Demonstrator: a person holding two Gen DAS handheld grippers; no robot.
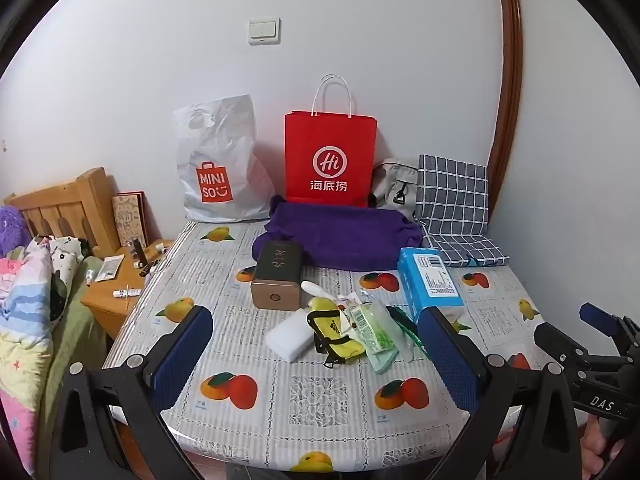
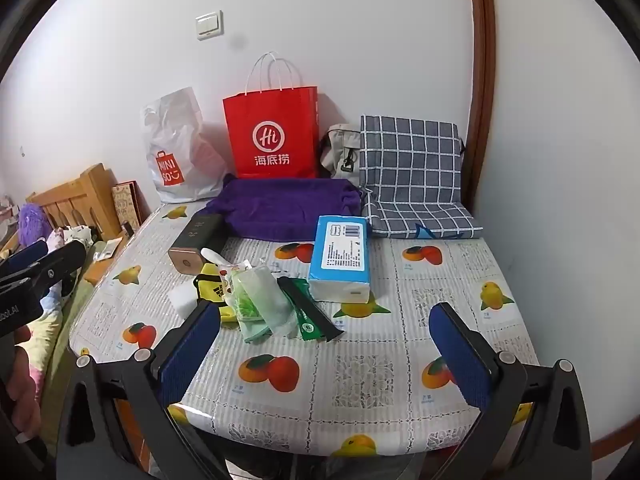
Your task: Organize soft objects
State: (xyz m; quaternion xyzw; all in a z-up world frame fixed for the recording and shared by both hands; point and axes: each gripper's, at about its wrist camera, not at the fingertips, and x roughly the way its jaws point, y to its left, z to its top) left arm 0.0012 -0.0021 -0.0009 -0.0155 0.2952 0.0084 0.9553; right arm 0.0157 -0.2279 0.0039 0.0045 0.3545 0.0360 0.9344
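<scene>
A pile of small soft items lies mid-table: a white sponge (image 1: 289, 338) (image 2: 185, 300), a yellow pouch (image 1: 334, 330) (image 2: 212, 286), green wipe packets (image 1: 378, 330) (image 2: 260, 304) and a dark green sachet (image 2: 310, 312). A blue tissue pack (image 1: 430, 282) (image 2: 342, 254) lies to their right. A purple towel (image 1: 340, 236) (image 2: 280, 208) and a grey checked cloth (image 1: 456, 208) (image 2: 412, 176) lie at the back. My left gripper (image 1: 320, 360) is open and empty, near the table's front edge before the pile. My right gripper (image 2: 332, 356) is open and empty, to its right.
A red paper bag (image 1: 330, 160) (image 2: 272, 136), a white Miniso bag (image 1: 218, 164) (image 2: 176, 148) and a grey bag (image 2: 340, 148) stand against the wall. A dark box (image 1: 278, 276) (image 2: 196, 246) lies on the fruit-print tablecloth (image 1: 320, 400). A bed (image 1: 32, 300) and nightstand (image 1: 116, 284) stand left.
</scene>
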